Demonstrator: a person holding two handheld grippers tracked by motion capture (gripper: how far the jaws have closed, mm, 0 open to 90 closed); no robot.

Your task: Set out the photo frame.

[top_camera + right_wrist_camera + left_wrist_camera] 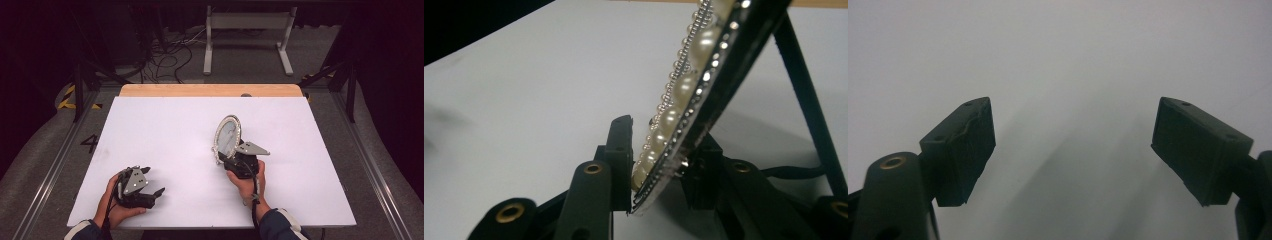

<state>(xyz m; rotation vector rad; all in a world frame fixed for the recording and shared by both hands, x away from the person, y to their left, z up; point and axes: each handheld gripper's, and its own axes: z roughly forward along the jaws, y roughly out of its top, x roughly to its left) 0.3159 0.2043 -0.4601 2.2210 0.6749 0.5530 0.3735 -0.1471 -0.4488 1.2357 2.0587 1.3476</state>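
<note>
Dark floor and loose cables surround our white desk (165, 130), where we hold an oval pearl-rimmed frame (227, 137) upright.

Our right tool (231, 161) is closed on the frame's lower edge, right of the desk's middle, pearls against one jaw and the back against the other; we judge the grip keeps it standing on its rear strut (809, 95). Our left tool (150, 181) rests near the front left corner, jaws wide apart and empty. Nothing else stands between them.

One oval pearl-rimmed frame (227, 136); two grippers: left gripper (150, 186), right gripper (226, 161); one white table (165, 130).
</note>
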